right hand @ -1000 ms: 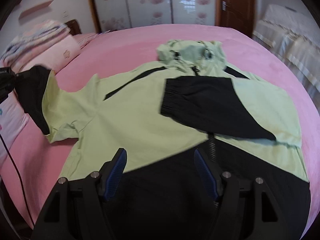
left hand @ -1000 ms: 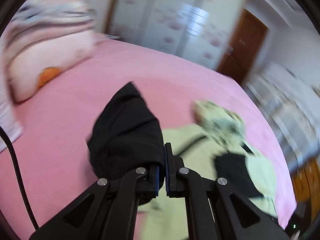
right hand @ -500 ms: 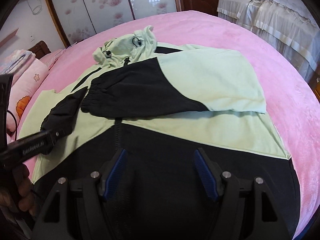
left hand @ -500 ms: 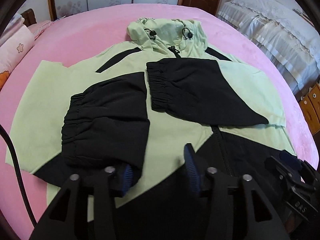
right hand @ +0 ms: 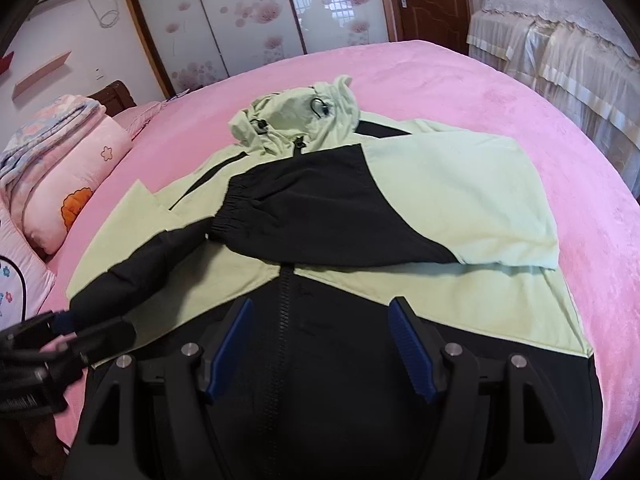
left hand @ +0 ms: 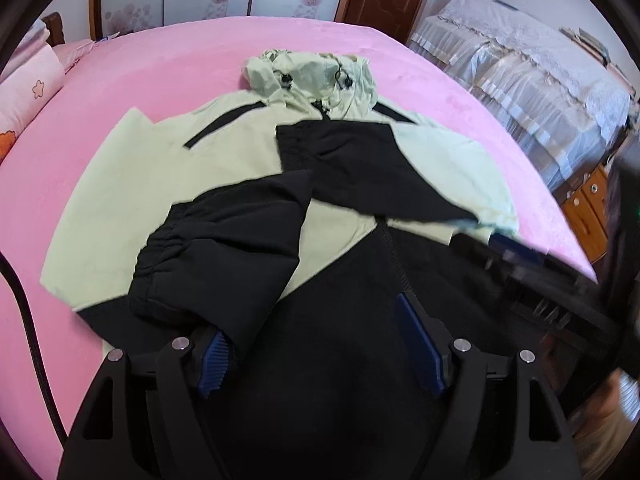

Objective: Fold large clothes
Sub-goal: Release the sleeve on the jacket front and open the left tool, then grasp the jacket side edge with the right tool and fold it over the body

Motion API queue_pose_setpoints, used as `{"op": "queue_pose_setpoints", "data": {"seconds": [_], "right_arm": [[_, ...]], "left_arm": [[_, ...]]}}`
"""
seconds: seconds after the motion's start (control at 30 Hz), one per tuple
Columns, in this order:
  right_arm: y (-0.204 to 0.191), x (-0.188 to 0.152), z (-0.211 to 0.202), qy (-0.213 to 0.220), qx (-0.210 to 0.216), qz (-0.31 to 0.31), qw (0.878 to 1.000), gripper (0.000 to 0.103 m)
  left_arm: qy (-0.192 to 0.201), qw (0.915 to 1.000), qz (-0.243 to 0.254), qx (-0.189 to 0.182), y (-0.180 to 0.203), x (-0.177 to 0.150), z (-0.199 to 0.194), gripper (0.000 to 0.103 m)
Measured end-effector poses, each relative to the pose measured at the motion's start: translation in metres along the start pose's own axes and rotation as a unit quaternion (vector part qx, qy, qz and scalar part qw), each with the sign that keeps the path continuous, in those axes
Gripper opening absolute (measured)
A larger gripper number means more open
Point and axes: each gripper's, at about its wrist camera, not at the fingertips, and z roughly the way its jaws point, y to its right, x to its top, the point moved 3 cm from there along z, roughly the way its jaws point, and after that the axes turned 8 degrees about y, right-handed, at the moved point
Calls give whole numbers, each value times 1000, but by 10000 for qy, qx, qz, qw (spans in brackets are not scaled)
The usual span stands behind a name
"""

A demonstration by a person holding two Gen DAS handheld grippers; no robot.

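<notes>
A light green and black hooded jacket (left hand: 132,184) (right hand: 460,184) lies front up on the pink bed (left hand: 168,64), hood at the far end. Both black-cuffed sleeves are folded across its chest. My left gripper (left hand: 310,316) hovers over the black lower front. Its jaws are opening and nothing is pressed between them. The left sleeve (left hand: 224,248) lies loose, its edge just beyond the left finger's pad (left hand: 212,360). My right gripper (right hand: 322,304) stands open above the zipper (right hand: 284,304), holding nothing. Each gripper shows blurred at the edge of the other's view.
Pink pillows (right hand: 76,184) and a folded blanket sit at the bed's left. A second bed with a lace cover (left hand: 540,92) and a wooden cabinet (left hand: 588,208) stand to the right. Floral wardrobe doors (right hand: 256,20) and a brown door lie beyond. A black cable (left hand: 28,340) hangs at left.
The left gripper, shut on the black sleeve a second ago, carried it over the chest, let go and opened wider. The right gripper shifted sideways over the lower front, still open.
</notes>
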Motion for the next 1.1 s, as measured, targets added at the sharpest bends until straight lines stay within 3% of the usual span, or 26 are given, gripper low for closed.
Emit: {"op": "queue_pose_setpoints", "data": {"seconds": [0.13, 0.33, 0.4, 0.57, 0.9, 1.0, 1.1], "right_arm": [[-16, 4, 7, -91, 249, -235, 9994, 70], [-56, 13, 32, -480, 936, -695, 9920, 70], [-75, 18, 42, -671, 1456, -804, 9838, 70], [-116, 24, 64, -1013, 2088, -1168, 9657, 70], [-189, -2, 80, -1689, 2427, -2138, 9311, 70], [-204, -13, 85, -1797, 2316, -2392, 9257, 70], [-216, -25, 92, -1946, 2179, -2600, 9203, 70]], "left_arm": [[-154, 9998, -118, -27, -8, -29, 17, 74], [114, 9991, -411, -15, -14, -56, 23, 74], [273, 9986, -457, -54, -15, -59, 19, 74], [520, 9946, -837, -326, -25, -65, 2, 74], [720, 9862, -1436, -409, -54, -96, -43, 74], [718, 9860, -1481, -275, -63, -106, -54, 74], [602, 9876, -1443, 118, -75, -112, -61, 74]]}}
